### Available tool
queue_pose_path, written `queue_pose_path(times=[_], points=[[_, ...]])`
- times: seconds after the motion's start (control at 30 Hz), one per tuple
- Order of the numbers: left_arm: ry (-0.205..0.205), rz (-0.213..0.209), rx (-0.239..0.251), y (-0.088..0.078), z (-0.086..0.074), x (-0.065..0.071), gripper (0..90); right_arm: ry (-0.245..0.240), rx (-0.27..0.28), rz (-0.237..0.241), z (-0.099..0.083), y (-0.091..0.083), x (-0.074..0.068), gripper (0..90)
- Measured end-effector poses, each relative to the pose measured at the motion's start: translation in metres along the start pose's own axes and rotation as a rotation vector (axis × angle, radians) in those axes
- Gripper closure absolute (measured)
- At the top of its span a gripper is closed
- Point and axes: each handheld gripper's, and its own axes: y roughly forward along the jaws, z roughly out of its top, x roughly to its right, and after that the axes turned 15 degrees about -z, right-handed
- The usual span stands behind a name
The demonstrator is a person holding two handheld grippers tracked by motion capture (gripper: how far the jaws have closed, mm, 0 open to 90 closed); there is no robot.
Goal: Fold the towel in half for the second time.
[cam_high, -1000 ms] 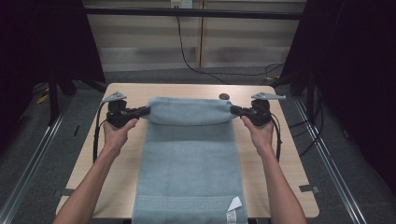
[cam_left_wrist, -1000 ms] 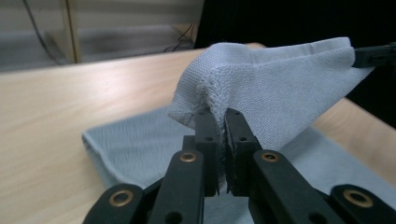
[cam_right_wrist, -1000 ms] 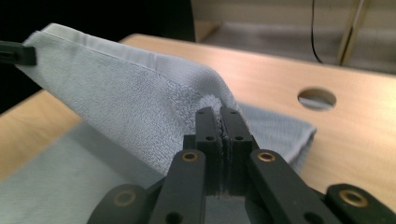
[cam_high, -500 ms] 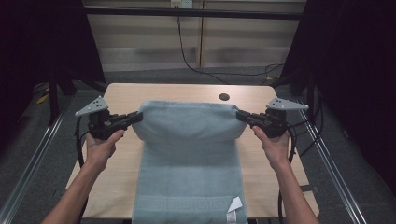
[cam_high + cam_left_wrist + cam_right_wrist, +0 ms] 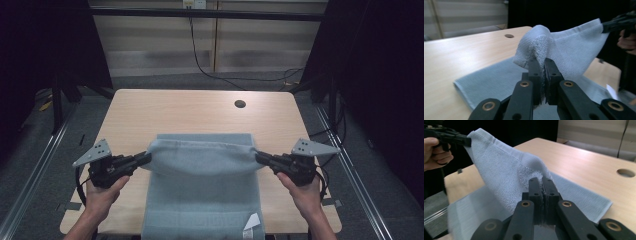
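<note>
A light blue towel lies lengthwise on the wooden table, its near end hanging over the front edge. Its far edge is lifted and folded back toward me, stretched in the air between both grippers. My left gripper is shut on the towel's left corner. My right gripper is shut on the right corner. In the left gripper view the other gripper holds the far corner at the upper right. In the right gripper view the other gripper shows at the upper left.
A round cable hole sits in the table's far right part. A white label shows at the towel's near right corner. Dark curtains flank the table, and a cable runs along the floor behind it.
Both grippers have carried the towel's far edge up and toward me, from the table's far end to about its middle, folding the towel over itself.
</note>
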Motion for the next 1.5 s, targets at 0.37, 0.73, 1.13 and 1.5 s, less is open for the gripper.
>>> queue_pose_path(times=[0.37, 0.73, 1.13, 1.5], points=[[-0.053, -0.033, -0.156, 0.003, -0.059, 0.011, 85.0, 0.014, -0.136, 0.03, -0.059, -0.006, -0.02, 86.8], [-0.099, -0.104, -0.343, 0.011, -0.094, 0.024, 77.0, -0.004, -0.325, 0.096, -0.102, -0.008, -0.047, 80.8], [-0.031, -0.161, -0.2, -0.028, -0.07, 0.041, 60.2, 0.014, -0.298, 0.125, -0.093, -0.041, -0.045, 69.3], [-0.112, -0.036, -0.226, 0.027, -0.05, -0.041, 59.2, 0.0, -0.27, 0.075, -0.077, 0.035, -0.015, 68.7]])
